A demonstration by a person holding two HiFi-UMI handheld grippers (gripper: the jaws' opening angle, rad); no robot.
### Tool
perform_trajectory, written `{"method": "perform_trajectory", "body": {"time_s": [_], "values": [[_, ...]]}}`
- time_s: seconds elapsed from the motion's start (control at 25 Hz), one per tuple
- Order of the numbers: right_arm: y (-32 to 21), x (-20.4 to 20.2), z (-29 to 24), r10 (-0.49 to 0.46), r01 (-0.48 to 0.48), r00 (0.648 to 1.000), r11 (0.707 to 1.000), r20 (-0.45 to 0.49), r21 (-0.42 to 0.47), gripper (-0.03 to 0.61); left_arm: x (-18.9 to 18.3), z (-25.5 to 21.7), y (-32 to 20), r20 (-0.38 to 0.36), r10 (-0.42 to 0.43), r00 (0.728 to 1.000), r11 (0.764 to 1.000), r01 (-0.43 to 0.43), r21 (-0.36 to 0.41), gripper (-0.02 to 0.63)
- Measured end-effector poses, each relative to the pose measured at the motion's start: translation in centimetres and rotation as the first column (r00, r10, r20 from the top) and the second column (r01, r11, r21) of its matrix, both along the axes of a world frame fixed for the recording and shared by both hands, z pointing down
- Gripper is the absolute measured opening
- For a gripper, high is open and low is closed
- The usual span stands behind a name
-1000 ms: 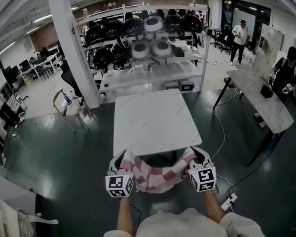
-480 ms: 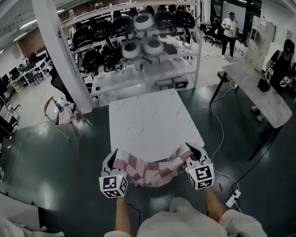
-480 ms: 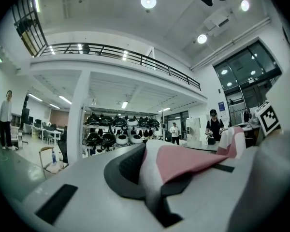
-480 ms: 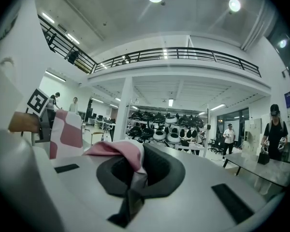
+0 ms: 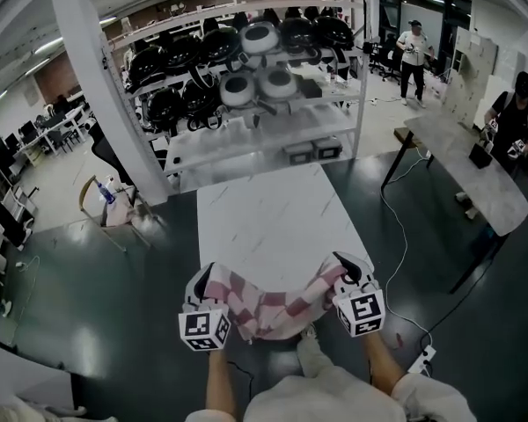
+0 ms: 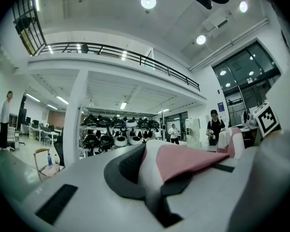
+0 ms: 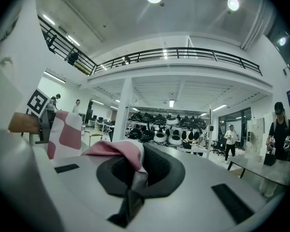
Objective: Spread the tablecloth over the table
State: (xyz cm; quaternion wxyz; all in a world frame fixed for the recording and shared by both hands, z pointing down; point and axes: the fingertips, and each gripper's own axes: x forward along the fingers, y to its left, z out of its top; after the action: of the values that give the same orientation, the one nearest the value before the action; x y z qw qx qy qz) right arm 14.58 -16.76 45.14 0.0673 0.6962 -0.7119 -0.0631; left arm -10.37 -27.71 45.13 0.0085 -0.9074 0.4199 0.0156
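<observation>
At the bottom of the head view, just above the person's forearms, the left gripper (image 5: 200, 280) and the right gripper (image 5: 348, 269) are held level and side by side. Each is clamped on a corner or edge of the tablecloth (image 5: 268, 306). The left gripper view shows its jaws pressed together with a pink fold of cloth (image 6: 186, 157) pinched between them. The right gripper view shows the same, with a pink-and-white tuft (image 7: 120, 151) rising out of the closed jaws.

Between the two grippers the pink-and-white checked cloth sags in a bunched swag. It hangs at the near edge of the table (image 5: 273, 218), and I cannot tell whether it touches that edge. The white marbled tabletop beyond it is bare, so no part of the cloth lies on it yet.

I judge the task to be at its start: the cloth is gripped and brought to the table, and nothing more. What remains is to carry it out over the top, draw it open to full width, lay it down and pull it flat.

Farther off, past the table's far edge, stands a shelf rack (image 5: 255, 69) loaded with black and white gear. A second long table (image 5: 462, 170) stands to the right with a person beside it.
</observation>
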Motion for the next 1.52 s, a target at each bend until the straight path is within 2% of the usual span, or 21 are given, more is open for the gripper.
{"method": "perform_trajectory", "body": {"time_s": [0.2,0.48,0.92,1.36,1.52], "values": [[-5.1,2.2,0.3,-0.019,0.019,1.0,1.0,0.012,-0.001,0.014,2.2,0.8,-5.0,0.01,-0.022,1.0,1.0,0.022,-0.02,0.031],[-13.0,6.4,1.5,-0.033,0.036,0.997,0.998,0.065,-0.042,0.014,5.7,2.7,-12.2,0.045,-0.057,0.997,0.995,0.061,-0.084,0.031],[-23.9,9.4,5.0,-0.141,0.154,0.985,0.978,0.103,-0.139,0.015,9.1,6.6,-21.6,0.093,-0.136,0.986,0.969,0.152,-0.197,0.031],[-28.5,9.3,7.2,-0.217,0.24,0.965,0.956,0.145,-0.168,0.014,8.8,7.8,-24.2,0.138,-0.176,0.975,0.959,0.201,-0.201,0.031],[-28.5,6.7,7.2,-0.275,0.293,0.953,0.944,0.128,-0.153,0.014,6.7,7.9,-23.9,0.134,-0.205,0.97,0.957,0.227,-0.18,0.031]]}}
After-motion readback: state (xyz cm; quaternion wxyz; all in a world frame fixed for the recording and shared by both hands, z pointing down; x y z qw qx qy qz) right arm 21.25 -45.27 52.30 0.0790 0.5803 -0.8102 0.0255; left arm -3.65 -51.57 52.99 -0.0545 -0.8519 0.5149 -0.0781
